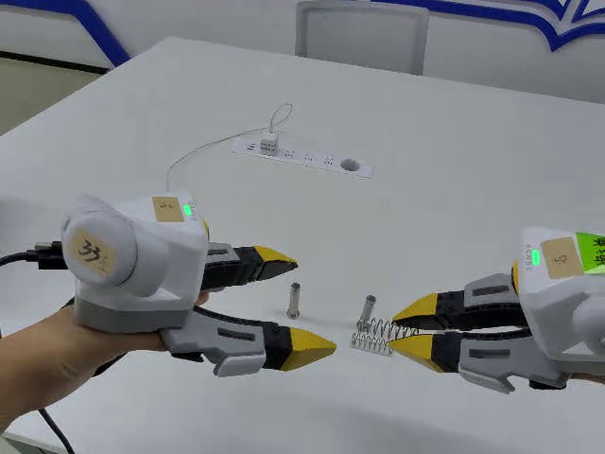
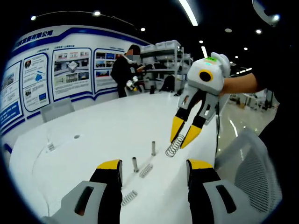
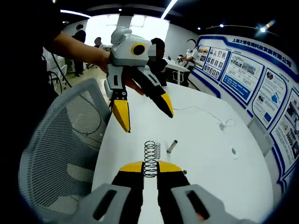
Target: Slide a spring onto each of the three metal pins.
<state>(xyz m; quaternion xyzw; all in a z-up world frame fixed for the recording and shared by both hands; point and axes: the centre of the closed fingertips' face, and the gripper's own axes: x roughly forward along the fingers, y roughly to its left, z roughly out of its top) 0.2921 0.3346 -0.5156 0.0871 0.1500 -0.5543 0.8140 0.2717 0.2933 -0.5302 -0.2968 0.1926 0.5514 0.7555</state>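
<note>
1. The left gripper (image 1: pixel 310 305) hovers over the left part of the white table (image 1: pixel 444 189). Its yellow-tipped jaws are spread wide apart and hold nothing.
2. The right gripper (image 1: pixel 397 330) comes in from the right, low over the table. Its jaws are clamped on one end of a silver coil spring (image 1: pixel 378 327).
3. This spring sticks out leftward from the jaw tips, roughly level. Its free end is close to the base of a pin, and whether the two touch cannot be told.
4. A short grey metal pin (image 1: pixel 294 300) stands upright on the table between the left gripper's open tips in the head view.
5. A second pin (image 1: pixel 367 307) stands upright to its right, just left of the right gripper's tips.
6. A second spring (image 1: pixel 371 344) lies flat on the table just on the near side of the held one.
7. In the left gripper view, a third spring (image 2: pixel 129 197) lies on the table between that gripper's own jaws.
8. Far across the table lies a white power strip (image 1: pixel 302 157) with a thin white cable (image 1: pixel 203 151) running left from it.
</note>
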